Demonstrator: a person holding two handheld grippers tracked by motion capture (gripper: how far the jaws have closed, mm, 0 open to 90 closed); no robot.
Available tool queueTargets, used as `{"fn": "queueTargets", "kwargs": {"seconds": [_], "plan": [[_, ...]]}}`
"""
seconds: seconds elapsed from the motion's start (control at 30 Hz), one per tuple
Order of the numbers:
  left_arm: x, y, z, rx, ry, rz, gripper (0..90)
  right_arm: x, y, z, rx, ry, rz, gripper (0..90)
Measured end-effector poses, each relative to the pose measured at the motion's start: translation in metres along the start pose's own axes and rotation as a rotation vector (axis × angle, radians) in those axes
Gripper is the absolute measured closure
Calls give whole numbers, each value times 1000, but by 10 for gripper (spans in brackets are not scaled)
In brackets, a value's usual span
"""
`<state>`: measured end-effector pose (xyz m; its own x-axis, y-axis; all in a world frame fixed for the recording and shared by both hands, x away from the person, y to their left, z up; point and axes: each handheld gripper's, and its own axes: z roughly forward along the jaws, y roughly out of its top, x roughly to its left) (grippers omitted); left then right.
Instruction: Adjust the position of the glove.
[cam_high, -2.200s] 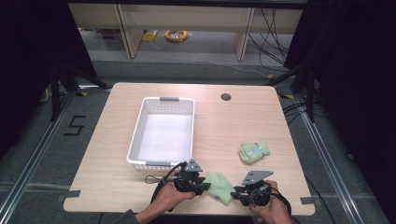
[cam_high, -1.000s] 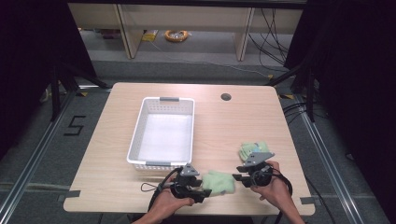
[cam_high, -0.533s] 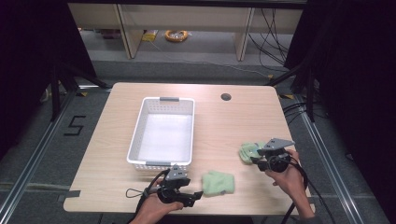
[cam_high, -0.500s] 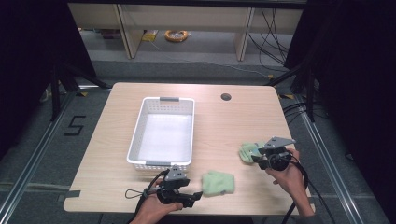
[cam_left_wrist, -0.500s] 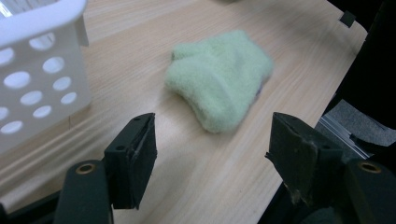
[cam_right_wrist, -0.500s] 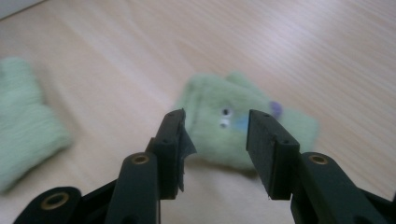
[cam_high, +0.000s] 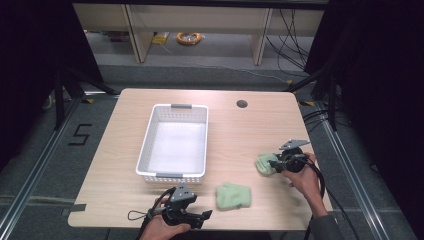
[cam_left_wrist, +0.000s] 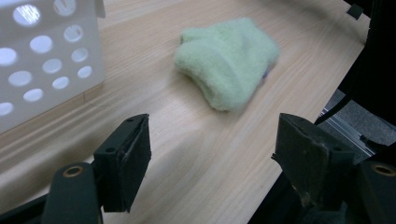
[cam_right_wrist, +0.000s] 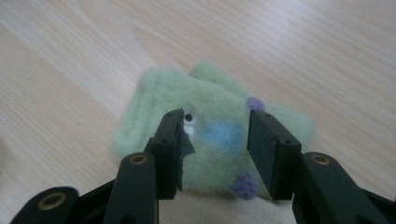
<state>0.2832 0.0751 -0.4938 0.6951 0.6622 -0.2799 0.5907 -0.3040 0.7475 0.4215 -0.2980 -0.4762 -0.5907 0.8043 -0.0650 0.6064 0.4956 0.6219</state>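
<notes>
On the right side of the table (cam_high: 125, 135), near its right edge, lies a folded green sock with a patch (cam_right_wrist: 210, 140): it is fluffy, with a blue patch, small purple dots and a little eye mark on its top. I see my right gripper (cam_right_wrist: 215, 149) directly over it. Its jaws stand partly open, one on each side of the blue patch, and they reach down into the fluffy top of this sock, but they do not press it together, so I cannot say that it is gripped. From the high view the same gripper (cam_high: 276, 164) sits at the right part of this sock (cam_high: 264, 164), with my right hand (cam_high: 302, 177) behind it.

Nearer to the front edge, around the middle, a second green sock (cam_high: 234, 195) lies flat on the wood, well apart from the first one. My left gripper (cam_high: 200, 216) is low at the front edge, to the left of this sock, and points toward it. Its jaws are wide open and hold nothing; the sock (cam_left_wrist: 229, 60) lies ahead of them, not touching.

Left of centre stands a white basket (cam_high: 150, 150) with holes in its walls, and its corner (cam_left_wrist: 42, 60) is close to my left gripper
</notes>
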Motion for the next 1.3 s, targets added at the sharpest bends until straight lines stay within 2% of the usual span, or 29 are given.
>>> {"fn": "queueTargets", "kwargs": {"seconds": [0.07, 0.1, 0.17, 0.3, 0.33, 0.37, 0.4, 0.47, 0.5, 0.53, 0.57, 0.6, 0.63, 0.67, 0.7, 0.73, 0.77, 0.8, 0.83, 0.9, 0.93, 0.97, 1.07, 1.1, 1.17, 1.23, 1.27, 1.3], "plan": [[3, 0, -1, 18, 7, 38, 261, 0, -2, 6, -16, 0, 28, 567], [4, 0, -2, 31, 1, 37, 261, 2, -3, 6, 7, 13, 66, 568], [3, -2, 0, 7, 14, 32, 261, 0, -6, 8, 14, 8, 51, 570], [3, -3, 2, 21, -8, 19, 259, -3, -10, 13, -19, 9, 64, 588], [4, -3, 2, 24, -5, 34, 259, -3, -10, 12, -9, 16, 78, 593], [4, -3, 2, 21, -5, 31, 259, -2, -11, 14, -21, 18, 82, 601], [3, -3, 2, 8, 3, 16, 260, -3, -11, 13, -13, 23, 85, 607], [3, -3, 2, 0, 11, 15, 259, -4, -11, 13, -5, 37, 111, 627], [4, -3, 2, 3, 2, 19, 259, -3, -12, 15, -24, 39, 122, 643], [5, -3, 1, 14, 6, 34, 259, -4, -13, 16, -29, 32, 105, 652], [5, -3, 1, 15, 5, 33, 259, -5, -14, 15, -25, 37, 93, 665], [4, -3, 2, 1, 8, 15, 259, -6, -16, 17, -55, 51, 115, 714], [5, -3, 0, 26, 1, 38, 259, -6, -16, 17, -55, 51, 115, 714], [4, -3, 1, 23, -3, 25, 259, -6, -16, 16, -50, 49, 120, 732], [4, -4, 2, 15, -3, 36, 259, -9, -17, 19, -75, 54, 98, 757], [2, -5, 3, -1, 1, 23, 259, -7, -17, 16, -55, 69, 130, 777], [3, -5, 3, 6, -3, 24, 259, -8, -18, 19, -86, 74, 118, 797], [3, -5, 3, 5, -3, 22, 259, -8, -17, 15, -53, 75, 116, 808], [5, -5, 2, 31, 7, 50, 259, -7, -17, 14, -45, 73, 123, 820], [5, -4, 2, 24, 0, 44, 259, -5, -16, 13, -35, 70, 143, 833], [5, -4, 2, 24, 1, 46, 259, -5, -17, 13, -43, 61, 134, 836], [5, -4, 2, 25, 1, 47, 259, -4, -16, 11, -48, 65, 149, 839], [4, -4, 3, 18, -2, 39, 259, -4, -15, 6, -101, 56, 128, 843], [4, -4, 3, 18, -3, 40, 259, -2, -13, 2, -114, 76, 131, 844], [5, -5, 3, 19, -1, 45, 258, 0, -12, -4, -135, 82, 120, 844], [5, -5, 3, 26, -3, 46, 258, 4, -12, -9, -142, 95, 135, 844], [6, -5, 2, 31, -3, 50, 258, 6, -12, -11, -164, 101, 133, 844], [4, -5, 3, 2, 4, 26, 258, 8, -10, -14, -163, 108, 125, 844]]}}
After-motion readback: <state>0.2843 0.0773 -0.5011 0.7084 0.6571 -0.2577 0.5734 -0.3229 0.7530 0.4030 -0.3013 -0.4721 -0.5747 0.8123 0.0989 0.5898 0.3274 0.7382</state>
